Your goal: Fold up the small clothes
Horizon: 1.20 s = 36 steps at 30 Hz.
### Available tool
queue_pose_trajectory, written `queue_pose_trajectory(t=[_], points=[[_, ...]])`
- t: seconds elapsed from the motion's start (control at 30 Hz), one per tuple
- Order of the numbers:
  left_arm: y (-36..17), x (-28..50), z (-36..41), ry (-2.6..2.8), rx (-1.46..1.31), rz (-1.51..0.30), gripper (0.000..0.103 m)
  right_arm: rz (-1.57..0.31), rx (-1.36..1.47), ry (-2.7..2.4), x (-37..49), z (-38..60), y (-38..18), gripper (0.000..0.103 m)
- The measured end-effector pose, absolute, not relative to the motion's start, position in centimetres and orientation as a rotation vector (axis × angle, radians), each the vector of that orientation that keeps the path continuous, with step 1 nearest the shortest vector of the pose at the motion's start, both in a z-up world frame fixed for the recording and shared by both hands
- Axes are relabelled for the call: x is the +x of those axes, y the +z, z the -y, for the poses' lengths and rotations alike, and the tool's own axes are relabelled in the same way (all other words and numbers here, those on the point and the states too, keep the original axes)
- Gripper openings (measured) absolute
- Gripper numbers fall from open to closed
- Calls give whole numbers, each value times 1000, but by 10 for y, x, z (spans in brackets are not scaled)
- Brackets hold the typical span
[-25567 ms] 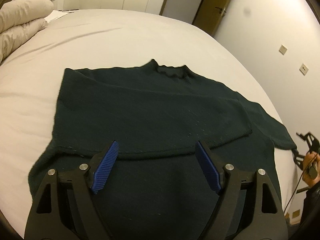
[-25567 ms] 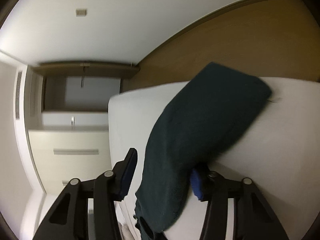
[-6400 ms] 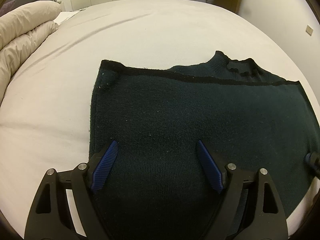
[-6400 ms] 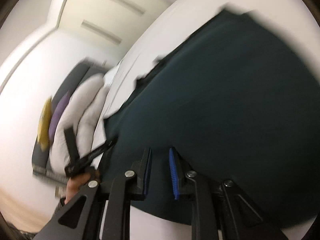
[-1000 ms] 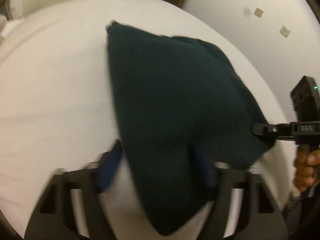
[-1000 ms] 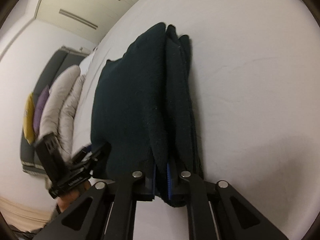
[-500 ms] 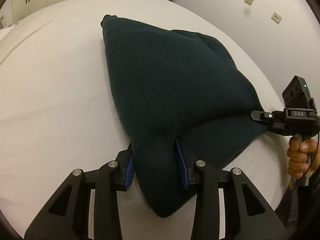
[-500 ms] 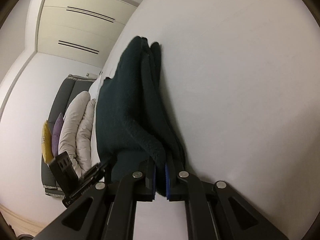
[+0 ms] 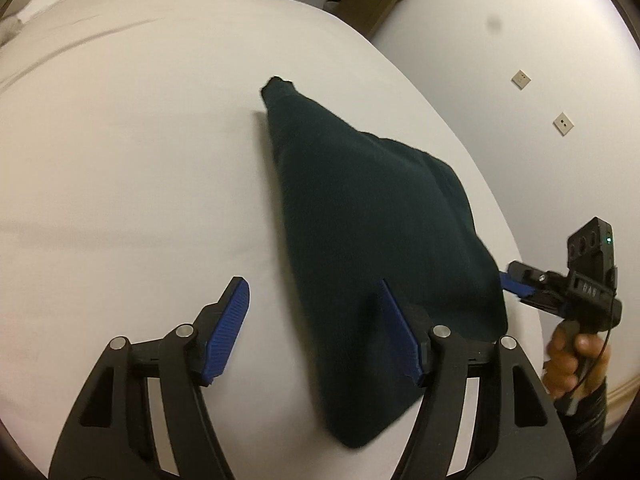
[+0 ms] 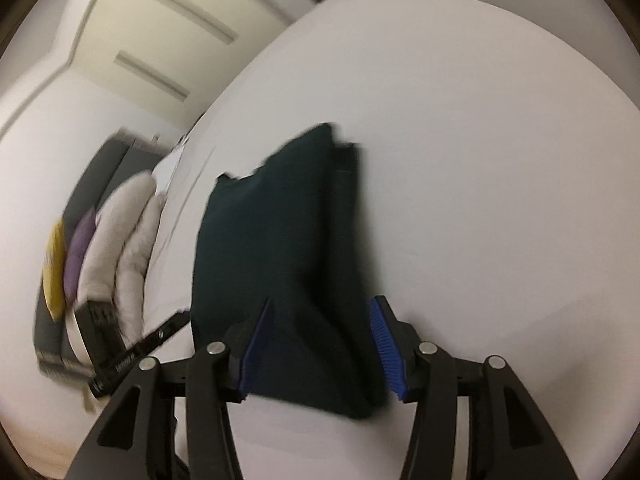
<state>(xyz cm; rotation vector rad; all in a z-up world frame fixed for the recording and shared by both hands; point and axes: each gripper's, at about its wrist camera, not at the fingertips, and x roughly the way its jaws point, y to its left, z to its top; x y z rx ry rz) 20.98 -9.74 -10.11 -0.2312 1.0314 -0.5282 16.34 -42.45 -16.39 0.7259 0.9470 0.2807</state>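
A dark green sweater (image 9: 372, 216) lies folded into a thick stack on the white bed (image 9: 120, 160). My left gripper (image 9: 316, 328) is open, its blue pads apart, with the sweater's near corner by its right finger. My right gripper (image 10: 320, 344) is open too, its jaws standing on either side of the folded sweater (image 10: 280, 240) without pinching it. The right gripper also shows in the left wrist view (image 9: 516, 284) at the sweater's right edge. The left gripper's finger shows in the right wrist view (image 10: 160, 336).
White pillows (image 10: 116, 240) and yellow and purple cushions (image 10: 64, 256) lie at the bed's head. Wardrobe doors (image 10: 168, 40) stand beyond the bed. A wall with sockets (image 9: 560, 120) runs along the bed's right side.
Both grippers have opened and let go of the sweater, which now rests on the bed. Both have pulled back a little.
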Motion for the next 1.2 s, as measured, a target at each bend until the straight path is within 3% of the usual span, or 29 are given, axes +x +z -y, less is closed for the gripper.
queue_pose_trajectory(t=[0.1,0.17,0.23,0.33,0.5,0.63,0.67,0.73,0.77,0.8,0.83,0.87,0.9,0.97,1.07,1.2], points=[[-115,232,115,-536,-235,-1087,74,-1003,675,280,193,409,-180,61],[-120,237,118,-531,-251,-1105,80,-1020,611,226,202,409,-190,49],[-120,240,118,-536,-264,-1108,80,-1003,648,227,197,417,-190,48],[-124,239,116,-528,-280,-1112,86,-977,665,169,182,434,-184,59],[-137,254,123,-524,-321,-1136,95,-959,674,148,181,449,-175,60],[-148,267,129,-545,-326,-1168,103,-1003,649,157,203,436,-186,75],[-149,269,131,-547,-320,-1172,103,-1026,654,154,209,432,-192,75],[-148,272,136,-555,-306,-1174,102,-1025,662,189,212,428,-196,89],[-149,273,140,-564,-301,-1177,102,-1014,675,233,214,425,-196,89],[-150,274,144,-572,-294,-1177,101,-1010,713,281,221,421,-198,88],[-151,275,145,-579,-294,-1177,95,-1011,751,321,224,421,-200,77],[-150,276,150,-588,-294,-1178,80,-1030,772,355,230,418,-203,66],[-150,277,154,-613,-310,-1184,70,-1048,753,345,233,415,-204,62],[-148,278,160,-616,-310,-1190,62,-1061,723,345,241,408,-205,48],[-146,276,168,-618,-285,-1177,52,-1062,754,333,241,410,-206,36],[-132,262,163,-610,-271,-1149,40,-1042,672,284,234,396,-194,28]])
